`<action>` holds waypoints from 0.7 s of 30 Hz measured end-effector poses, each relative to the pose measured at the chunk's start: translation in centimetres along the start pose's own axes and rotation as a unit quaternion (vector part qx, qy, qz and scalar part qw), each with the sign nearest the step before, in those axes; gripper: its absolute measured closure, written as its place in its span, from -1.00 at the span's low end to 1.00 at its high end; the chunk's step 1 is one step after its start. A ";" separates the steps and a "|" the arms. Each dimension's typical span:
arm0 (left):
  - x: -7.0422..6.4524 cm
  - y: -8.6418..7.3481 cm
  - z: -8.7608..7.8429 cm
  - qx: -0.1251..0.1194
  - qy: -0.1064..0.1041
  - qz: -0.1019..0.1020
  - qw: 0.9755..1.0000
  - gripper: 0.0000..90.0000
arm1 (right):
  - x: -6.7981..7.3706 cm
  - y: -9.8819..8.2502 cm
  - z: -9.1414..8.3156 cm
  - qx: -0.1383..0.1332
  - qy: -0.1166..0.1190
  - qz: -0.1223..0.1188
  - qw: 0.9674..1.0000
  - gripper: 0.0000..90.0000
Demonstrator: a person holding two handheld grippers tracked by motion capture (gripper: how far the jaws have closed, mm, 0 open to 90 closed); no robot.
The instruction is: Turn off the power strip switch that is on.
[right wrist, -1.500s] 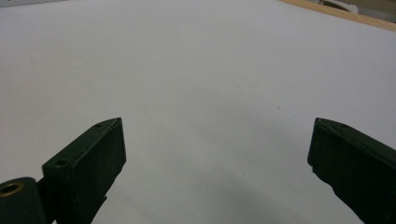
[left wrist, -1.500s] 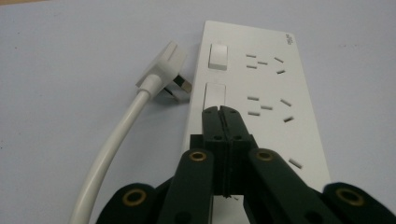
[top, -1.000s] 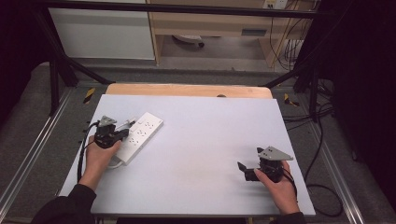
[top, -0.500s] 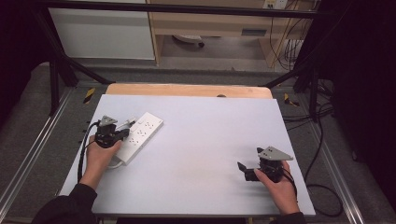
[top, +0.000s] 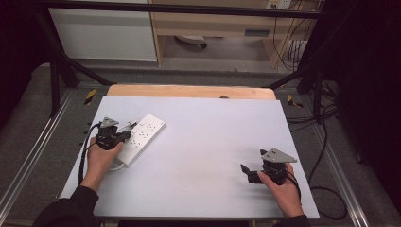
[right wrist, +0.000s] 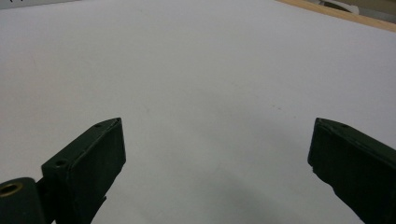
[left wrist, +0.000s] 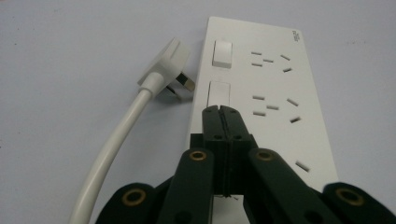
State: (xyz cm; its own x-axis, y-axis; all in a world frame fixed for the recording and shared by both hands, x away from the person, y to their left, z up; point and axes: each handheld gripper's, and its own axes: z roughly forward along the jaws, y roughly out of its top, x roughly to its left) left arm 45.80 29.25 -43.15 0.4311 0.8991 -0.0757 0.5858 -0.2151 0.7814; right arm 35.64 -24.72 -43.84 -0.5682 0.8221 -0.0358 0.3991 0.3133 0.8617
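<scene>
Left gripper [left wrist: 221,109] clenched empty, tips over strip [left wrist: 271,88] rocker switch [left wrist: 218,93]; strip runs toward 1 o'clock. Right gripper [top: 250,172] released, well apart at 4 o'clock.

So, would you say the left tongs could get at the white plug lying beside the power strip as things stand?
Probably yes: the left tongs sit shut over the power strip, and the plug lies just beside it on bare table, nothing between. They would need to open first.

A white power strip [top: 142,137] lies on the pale desk [top: 203,156], its plug [left wrist: 168,65] just beside it.
</scene>
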 end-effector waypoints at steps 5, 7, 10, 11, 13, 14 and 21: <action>0.1 0.0 0.0 -0.001 -0.002 -0.003 1.000 1.00 | 0.0 0.0 0.0 0.001 0.000 0.001 1.000 -0.90; 0.1 0.0 0.0 -0.001 -0.002 -0.003 1.000 1.00 | 0.0 0.0 0.0 0.001 0.000 0.000 1.000 -0.90; 0.1 0.0 0.0 0.000 -0.003 -0.004 1.000 1.00 | 0.0 0.0 0.0 0.001 0.000 0.000 1.000 -0.90; 0.1 0.0 0.0 0.000 -0.003 -0.005 1.000 1.00 | 0.0 0.0 0.0 0.002 0.000 0.000 1.000 -0.90; 0.1 0.0 0.0 0.000 -0.004 -0.006 1.000 1.00 | 0.0 0.0 0.1 0.002 0.000 0.000 1.000 -0.90; 0.1 0.0 0.0 0.000 -0.004 -0.005 1.000 1.00 | 0.0 0.0 0.1 0.002 0.000 0.000 1.000 -0.90; 0.2 0.0 0.1 0.001 -0.005 -0.006 1.000 1.00 | 0.0 0.0 0.0 0.001 0.000 0.000 1.000 -0.90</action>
State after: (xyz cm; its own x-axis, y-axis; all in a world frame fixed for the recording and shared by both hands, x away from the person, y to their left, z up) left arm 45.93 29.36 -43.24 0.4305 0.8979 -0.0920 0.5921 -0.2040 0.7796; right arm 35.65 -24.67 -43.87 -0.5683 0.8220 -0.0362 0.4007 0.3149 0.8604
